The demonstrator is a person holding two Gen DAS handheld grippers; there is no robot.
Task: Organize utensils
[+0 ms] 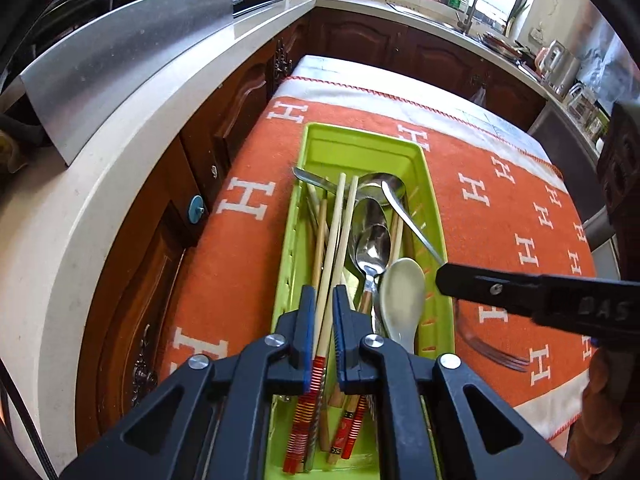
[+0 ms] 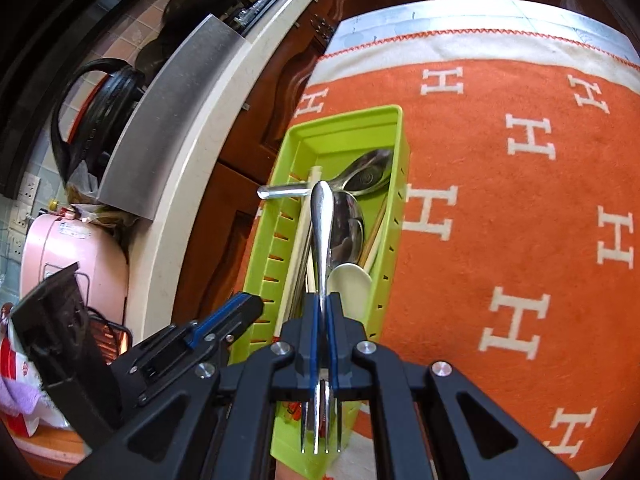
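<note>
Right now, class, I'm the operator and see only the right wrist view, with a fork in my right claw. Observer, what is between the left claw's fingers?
Observer: Two pale chopsticks run between the left claw's fingers, above the green tray.
Operator: What do their near ends look like?
Observer: They are red with thin pale bands.
Operator: Anything beyond the tray that I'm missing?
Observer: A faucet stands at the far counter.
</note>
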